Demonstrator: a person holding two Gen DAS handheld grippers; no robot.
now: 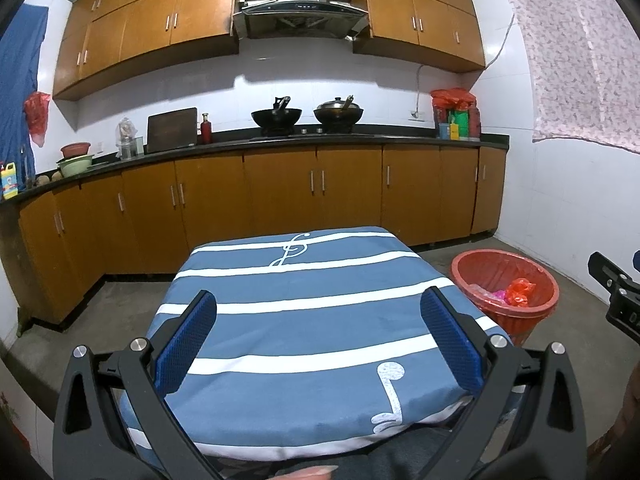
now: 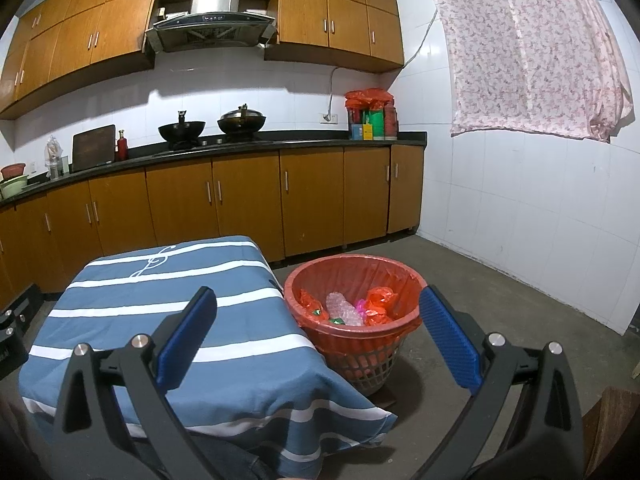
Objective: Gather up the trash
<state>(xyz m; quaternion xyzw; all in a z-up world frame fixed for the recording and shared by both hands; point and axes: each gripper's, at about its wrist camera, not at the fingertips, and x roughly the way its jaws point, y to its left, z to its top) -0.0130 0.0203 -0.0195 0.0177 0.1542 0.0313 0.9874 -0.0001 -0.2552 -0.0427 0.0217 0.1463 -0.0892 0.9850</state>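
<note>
A red-lined trash basket [image 2: 356, 264] stands on the floor just right of a small table with a blue and white striped cloth [image 2: 160, 304]. Inside lie crumpled red bags [image 2: 378, 300], a clear plastic bottle [image 2: 342, 308] and pink scraps. In the left wrist view the same basket [image 1: 502, 260] is at the right, with a red bag [image 1: 519, 292] in it. My left gripper [image 1: 318, 336] hangs open over the striped cloth [image 1: 304, 280], holding nothing. My right gripper [image 2: 318, 336] is open and empty, its fingers straddling the table edge and the basket.
Wooden base cabinets [image 1: 280, 196] under a dark counter run along the far wall, with two woks [image 1: 276, 116] on the stove. A tiled wall with a pink curtain [image 2: 532, 48] closes the right side. Bare concrete floor [image 2: 500, 292] lies right of the basket.
</note>
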